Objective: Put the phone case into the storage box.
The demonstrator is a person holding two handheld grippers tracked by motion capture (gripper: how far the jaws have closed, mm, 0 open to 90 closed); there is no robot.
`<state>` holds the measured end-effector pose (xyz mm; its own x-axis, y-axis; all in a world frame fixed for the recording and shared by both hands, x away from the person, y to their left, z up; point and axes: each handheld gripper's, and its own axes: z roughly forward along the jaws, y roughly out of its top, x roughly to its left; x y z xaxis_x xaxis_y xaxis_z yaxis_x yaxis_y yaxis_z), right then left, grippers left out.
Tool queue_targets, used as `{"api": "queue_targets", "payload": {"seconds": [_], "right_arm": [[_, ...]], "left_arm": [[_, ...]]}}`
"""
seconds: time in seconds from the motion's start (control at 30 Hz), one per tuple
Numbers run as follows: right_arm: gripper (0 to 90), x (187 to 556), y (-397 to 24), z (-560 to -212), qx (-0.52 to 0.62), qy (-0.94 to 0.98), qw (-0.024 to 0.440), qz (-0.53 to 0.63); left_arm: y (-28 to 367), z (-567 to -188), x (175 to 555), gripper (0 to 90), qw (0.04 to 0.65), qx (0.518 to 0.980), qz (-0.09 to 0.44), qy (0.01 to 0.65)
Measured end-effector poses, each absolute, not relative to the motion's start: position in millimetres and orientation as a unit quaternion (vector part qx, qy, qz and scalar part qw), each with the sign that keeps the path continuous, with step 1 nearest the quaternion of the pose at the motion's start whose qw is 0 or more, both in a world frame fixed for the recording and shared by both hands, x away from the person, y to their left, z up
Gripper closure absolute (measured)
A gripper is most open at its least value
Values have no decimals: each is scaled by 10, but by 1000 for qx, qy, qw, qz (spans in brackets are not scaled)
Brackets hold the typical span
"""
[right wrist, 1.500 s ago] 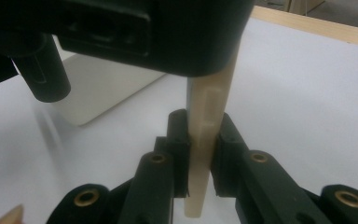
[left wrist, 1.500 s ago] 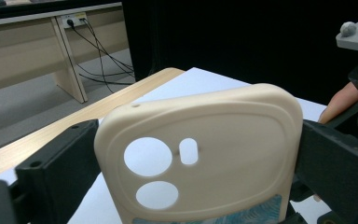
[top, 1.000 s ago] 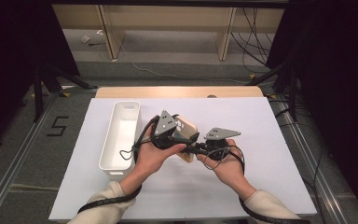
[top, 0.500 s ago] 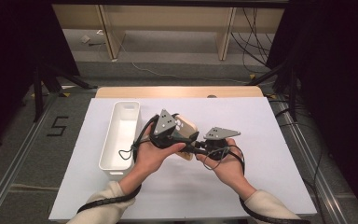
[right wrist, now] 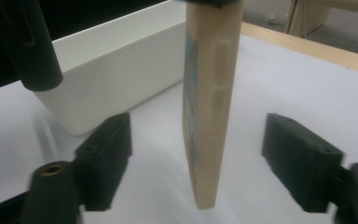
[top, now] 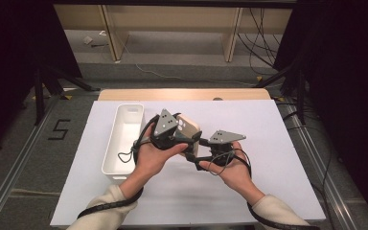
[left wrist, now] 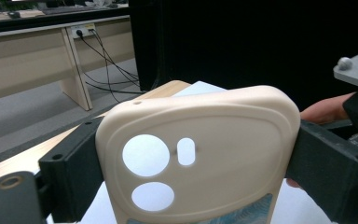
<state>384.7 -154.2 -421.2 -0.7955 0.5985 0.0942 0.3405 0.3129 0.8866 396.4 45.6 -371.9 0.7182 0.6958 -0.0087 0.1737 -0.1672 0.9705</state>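
Phone case (left wrist: 200, 154) stayed clamped by our left tongs (top: 184, 140) by its edges, so our right tongs (right wrist: 198, 161), just opening, released it.

Cream sleeves (top: 106, 207), black hand-held grippers (top: 191, 143), grey three-cornered plates (top: 225, 136), trailing black cables (top: 100, 208)

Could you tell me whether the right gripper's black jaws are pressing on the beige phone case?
No, in the right gripper view the beige phone case stands between the right gripper jaws with gaps on both sides.

"5" marked on the floor (top: 59, 129)
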Motion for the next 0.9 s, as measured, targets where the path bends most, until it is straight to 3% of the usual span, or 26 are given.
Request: {"api": "queue_targets", "payload": {"seconds": [0.07, 0.9], "right_arm": [[165, 3846, -1544, -4218, 288, 800, 129, 510], [28, 3810, -1796, -4173, 269, 802, 141, 515]], "left_arm": [[472, -3705, 3967, 103, 573, 727, 230, 300], [649, -3545, 3985, 103, 583, 708, 250, 311]]}}
